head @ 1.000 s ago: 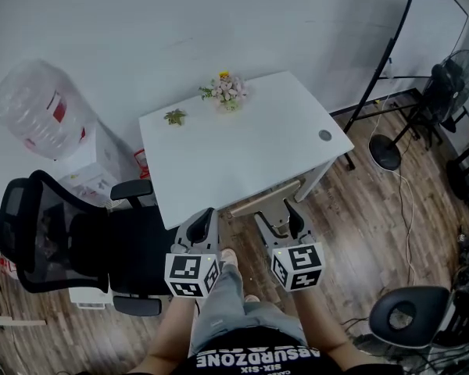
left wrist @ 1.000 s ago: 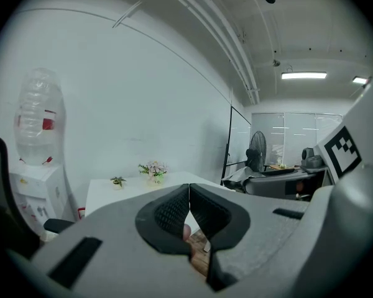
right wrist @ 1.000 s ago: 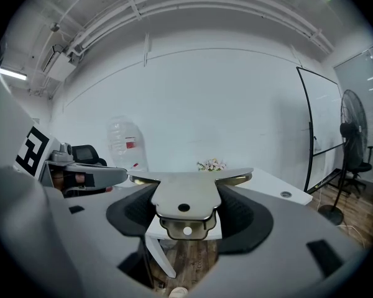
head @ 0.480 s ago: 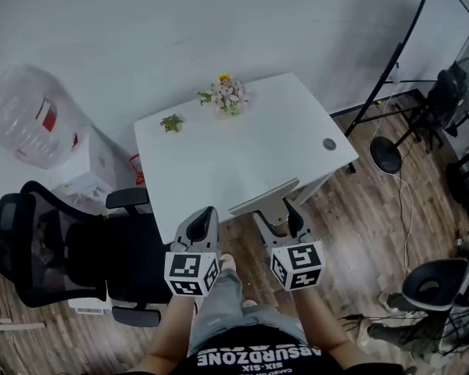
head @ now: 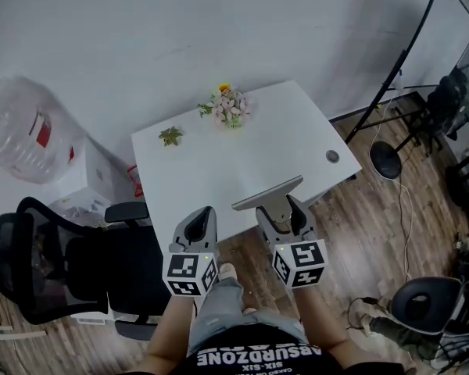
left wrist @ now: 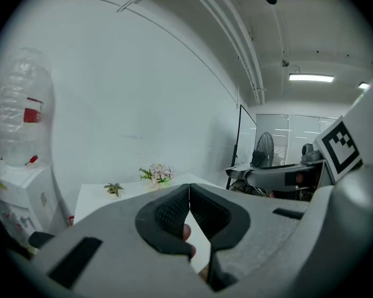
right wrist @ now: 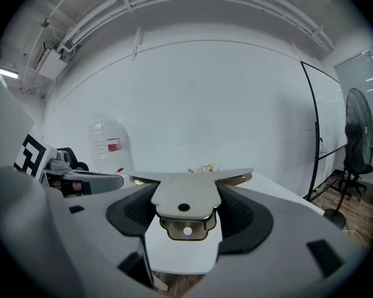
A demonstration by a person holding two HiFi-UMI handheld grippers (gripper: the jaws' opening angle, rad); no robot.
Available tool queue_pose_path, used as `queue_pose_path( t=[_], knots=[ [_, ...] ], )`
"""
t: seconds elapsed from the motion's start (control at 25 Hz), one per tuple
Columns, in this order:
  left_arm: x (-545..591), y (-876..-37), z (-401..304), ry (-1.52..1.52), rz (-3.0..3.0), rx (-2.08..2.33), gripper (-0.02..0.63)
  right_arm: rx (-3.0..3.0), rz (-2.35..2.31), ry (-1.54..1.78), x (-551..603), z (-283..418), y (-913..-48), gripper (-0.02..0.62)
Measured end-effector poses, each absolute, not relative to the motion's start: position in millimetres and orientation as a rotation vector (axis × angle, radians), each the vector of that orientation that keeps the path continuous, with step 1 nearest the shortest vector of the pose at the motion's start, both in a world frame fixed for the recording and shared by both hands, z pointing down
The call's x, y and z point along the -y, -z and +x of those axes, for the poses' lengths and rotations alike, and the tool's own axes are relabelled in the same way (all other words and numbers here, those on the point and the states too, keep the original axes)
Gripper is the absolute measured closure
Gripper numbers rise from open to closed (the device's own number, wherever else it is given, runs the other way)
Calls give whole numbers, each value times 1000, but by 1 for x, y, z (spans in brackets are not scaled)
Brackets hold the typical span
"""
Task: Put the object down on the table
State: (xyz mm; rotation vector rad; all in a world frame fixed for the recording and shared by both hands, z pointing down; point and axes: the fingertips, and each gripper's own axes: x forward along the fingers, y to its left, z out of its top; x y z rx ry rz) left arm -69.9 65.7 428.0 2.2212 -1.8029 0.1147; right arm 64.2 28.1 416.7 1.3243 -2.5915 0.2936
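My right gripper is shut on a flat grey metal tool with a long crossbar. It holds the tool by its short handle, just above the near edge of the white table. In the right gripper view the tool's plate sits clamped between the black pads, and its bar spans the view. My left gripper hangs beside it, before the table's front edge. Its jaws are closed together with nothing between them.
A bunch of flowers and a small green sprig sit at the table's far side, a round grommet at its right. A black office chair stands left, below a water bottle. A fan and a stand are right.
Both grippers have edged forward toward the table's front edge, with the tool still clamped in the right one. The view has shifted slightly, so the table sits lower in frame.
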Motion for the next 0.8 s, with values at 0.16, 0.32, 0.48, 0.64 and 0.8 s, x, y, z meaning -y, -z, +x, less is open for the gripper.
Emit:
queue_pose_path(
  t=[0.16,0.32,0.48,0.64,0.8],
  knots=[
    [-45,-425,-82,-105,2228,1799,598,2580,1352,-300,-8,57,-414,307],
    [-24,-422,-94,-92,2241,1794,598,2567,1377,-301,13,48,-414,307],
    [-2,-423,-109,-85,2253,1781,598,2550,1406,-296,32,39,-415,307],
    [14,-423,-119,-77,2270,1767,598,2533,1435,-298,46,33,-416,307],
    [24,-422,-124,-75,2287,1751,598,2524,1460,-309,55,28,-418,307]
  ],
)
